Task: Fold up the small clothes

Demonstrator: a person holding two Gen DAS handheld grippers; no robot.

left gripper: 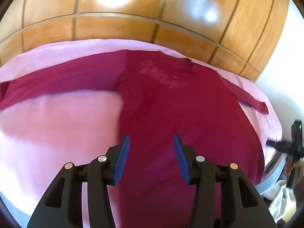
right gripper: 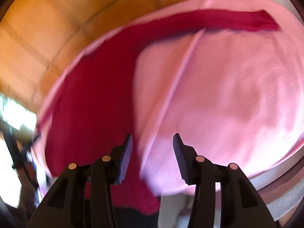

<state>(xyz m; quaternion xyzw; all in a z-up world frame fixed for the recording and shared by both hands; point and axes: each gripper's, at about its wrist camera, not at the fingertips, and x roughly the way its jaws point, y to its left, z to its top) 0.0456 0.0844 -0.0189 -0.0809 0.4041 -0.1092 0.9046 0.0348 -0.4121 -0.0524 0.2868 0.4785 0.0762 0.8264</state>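
Observation:
A dark red long-sleeved shirt [left gripper: 167, 102] lies spread flat on a pink sheet [left gripper: 57, 129], its sleeves stretched out to the left and right. My left gripper [left gripper: 151, 140] is open and empty, hovering over the lower body of the shirt. In the blurred right wrist view the shirt [right gripper: 91, 102] fills the left half, with one sleeve [right gripper: 237, 20] running along the top. My right gripper [right gripper: 153, 140] is open and empty above the shirt's right side edge, where it meets the pink sheet [right gripper: 228, 98]. The right gripper also shows at the far right of the left wrist view [left gripper: 292, 148].
A wooden panelled wall [left gripper: 152, 9] stands just behind the bed. The bed's right edge [left gripper: 273, 178] drops off to a floor with white cloth or paper [left gripper: 281, 199]. A dark stand [right gripper: 17, 152] is at the left of the right wrist view.

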